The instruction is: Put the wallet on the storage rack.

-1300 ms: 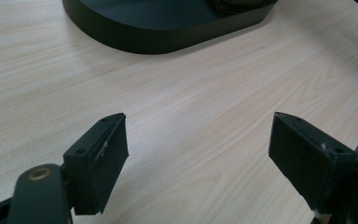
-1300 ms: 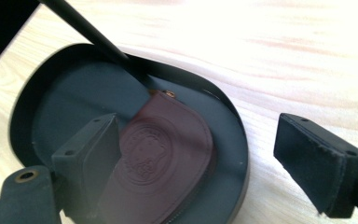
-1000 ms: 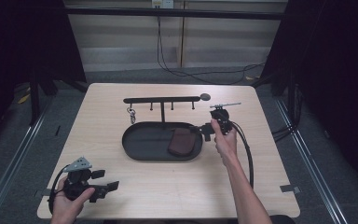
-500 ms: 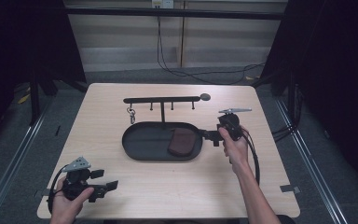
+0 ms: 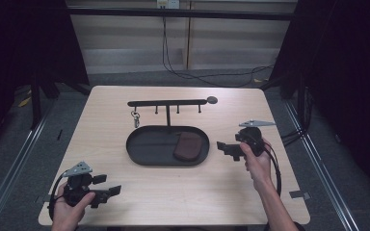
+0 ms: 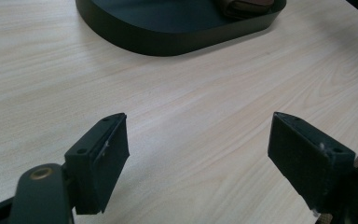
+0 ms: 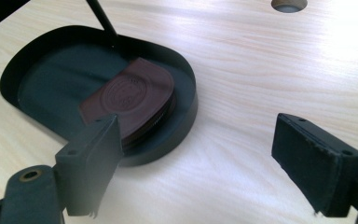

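Note:
A black oval tray [image 5: 147, 147] lies mid-table with a brown leather pouch [image 5: 187, 146] in its right end. Behind it stands a black hook rack [image 5: 167, 103] with a key ring [image 5: 136, 117] hanging at its left. My right gripper [image 5: 225, 149] is open just right of the tray and points at it. In the right gripper view, the open gripper [image 7: 198, 123] holds nothing, with the pouch [image 7: 130, 95] and the tray [image 7: 186, 112] ahead on the left. My left gripper [image 5: 107, 184] is open near the front left corner. In the left gripper view, it [image 6: 198, 123] is over bare wood, the tray [image 6: 168, 39] farther off.
A small round grey disc [image 5: 212, 100] sits at the rack's right end. The light wooden table [image 5: 279, 115] ends close behind my left hand. Cables trail from both grippers. Dark floor and metal rails surround the table.
My right gripper has drawn back from the tray's far right side, moving right and toward the person. The left gripper has stayed put.

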